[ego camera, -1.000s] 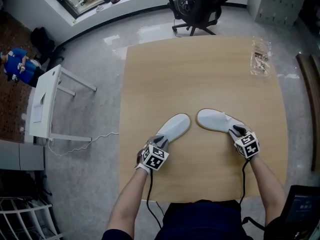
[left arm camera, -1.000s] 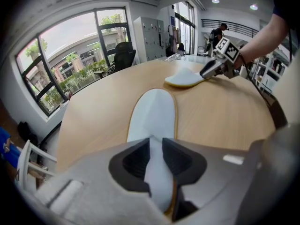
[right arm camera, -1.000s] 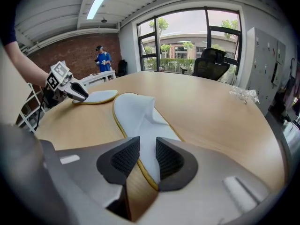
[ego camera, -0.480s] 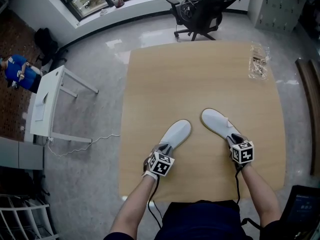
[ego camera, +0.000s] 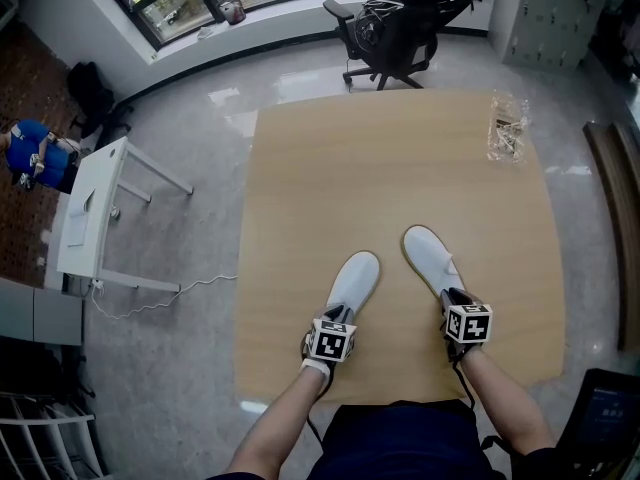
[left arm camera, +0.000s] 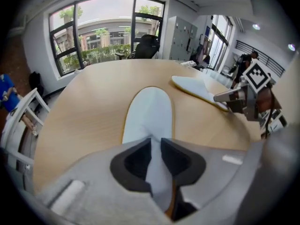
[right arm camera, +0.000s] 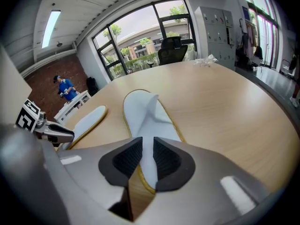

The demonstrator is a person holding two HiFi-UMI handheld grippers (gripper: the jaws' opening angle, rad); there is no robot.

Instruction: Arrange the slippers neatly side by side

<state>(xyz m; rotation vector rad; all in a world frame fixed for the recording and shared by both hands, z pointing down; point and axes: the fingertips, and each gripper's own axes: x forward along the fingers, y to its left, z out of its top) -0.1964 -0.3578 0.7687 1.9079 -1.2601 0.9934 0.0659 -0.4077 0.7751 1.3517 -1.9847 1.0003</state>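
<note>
Both slippers have swung round since the earlier frame, from widely splayed to nearly parallel, toes pointing far and still leaning slightly toward each other; the left slipper (ego camera: 353,278) and right slipper (ego camera: 428,258) lie near each other but apart on the near half of the worktop (ego camera: 330,168); the left hand-held gripper (ego camera: 338,314) has drawn toward the near edge, its jaws just closing and pinching the left slipper's heel; the right hand-held gripper (ego camera: 450,298) has done likewise, its narrowed jaws clamped on the right slipper's heel.
</note>
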